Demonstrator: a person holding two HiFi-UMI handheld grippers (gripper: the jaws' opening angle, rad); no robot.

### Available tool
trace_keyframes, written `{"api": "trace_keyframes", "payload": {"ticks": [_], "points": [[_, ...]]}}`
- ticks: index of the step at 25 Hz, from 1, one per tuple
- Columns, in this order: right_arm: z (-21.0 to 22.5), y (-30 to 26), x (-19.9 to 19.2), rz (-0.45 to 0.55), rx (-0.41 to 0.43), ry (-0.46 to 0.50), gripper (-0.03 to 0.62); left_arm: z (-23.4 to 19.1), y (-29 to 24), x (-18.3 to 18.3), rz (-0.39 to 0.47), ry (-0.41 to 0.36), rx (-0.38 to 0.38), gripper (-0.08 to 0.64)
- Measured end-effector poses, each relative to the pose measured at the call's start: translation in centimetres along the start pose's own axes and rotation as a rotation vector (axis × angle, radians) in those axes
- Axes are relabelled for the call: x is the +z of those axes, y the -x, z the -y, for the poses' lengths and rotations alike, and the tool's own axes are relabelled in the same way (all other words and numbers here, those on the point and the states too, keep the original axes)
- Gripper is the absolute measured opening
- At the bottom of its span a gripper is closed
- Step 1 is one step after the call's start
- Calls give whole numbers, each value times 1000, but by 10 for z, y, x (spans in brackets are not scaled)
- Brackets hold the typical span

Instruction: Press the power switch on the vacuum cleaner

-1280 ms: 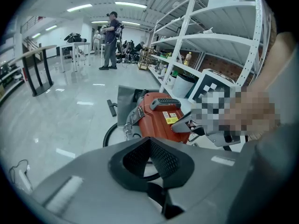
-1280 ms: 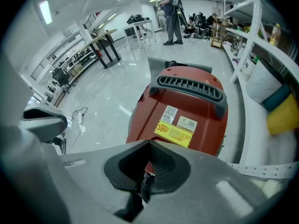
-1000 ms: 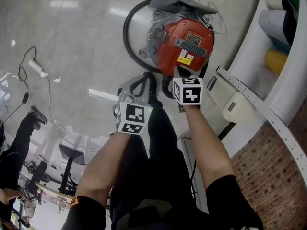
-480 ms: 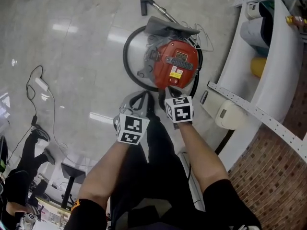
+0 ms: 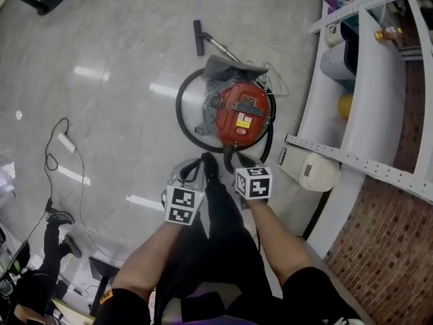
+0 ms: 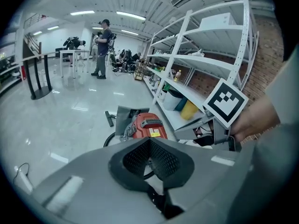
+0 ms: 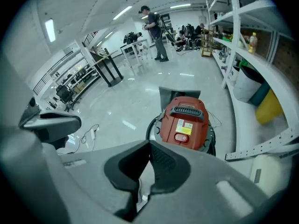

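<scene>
The red vacuum cleaner (image 5: 240,114) stands on the glossy floor, ringed by its black hose (image 5: 181,114), with the floor nozzle (image 5: 198,38) beyond it. In the right gripper view the vacuum cleaner (image 7: 184,120) shows a black handle on top and a red oval switch (image 7: 182,138) under a yellow label. My right gripper (image 5: 247,162) is shut on nothing, a short way in front of the vacuum's near edge and clear of it. Further left and back, my left gripper (image 5: 184,170) is shut too. The vacuum cleaner (image 6: 148,127) shows just past its jaws (image 6: 149,141).
White curved shelving (image 5: 365,80) with tubs and a yellow container (image 5: 345,105) runs along the right. A white boxy device (image 5: 318,175) sits at its foot. A cable with a power strip (image 5: 64,141) lies on the floor at left. People stand far off (image 6: 103,48).
Both grippers have drawn back from the vacuum cleaner. The right gripper, over its near edge a second ago, is now apart from it. The head view has risen and shows more floor.
</scene>
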State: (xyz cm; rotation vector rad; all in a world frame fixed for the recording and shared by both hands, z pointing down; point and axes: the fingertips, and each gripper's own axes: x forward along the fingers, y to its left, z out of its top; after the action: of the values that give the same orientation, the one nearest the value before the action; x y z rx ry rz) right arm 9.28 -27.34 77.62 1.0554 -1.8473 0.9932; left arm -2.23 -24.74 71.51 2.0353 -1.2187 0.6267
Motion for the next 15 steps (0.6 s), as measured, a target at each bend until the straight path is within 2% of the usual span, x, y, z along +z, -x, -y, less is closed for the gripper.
{"api": "trace_keyframes", "payload": {"ticks": [4, 9, 15], "points": [[-20, 28, 1, 52, -9, -26, -8, 7, 29, 8, 35, -31, -33, 15], [-41, 52, -20, 67, -54, -55, -8, 15, 67, -10, 34, -42, -68, 15], [-66, 91, -39, 107, -94, -115, -8, 28, 110, -19, 35, -53, -147, 15]]}}
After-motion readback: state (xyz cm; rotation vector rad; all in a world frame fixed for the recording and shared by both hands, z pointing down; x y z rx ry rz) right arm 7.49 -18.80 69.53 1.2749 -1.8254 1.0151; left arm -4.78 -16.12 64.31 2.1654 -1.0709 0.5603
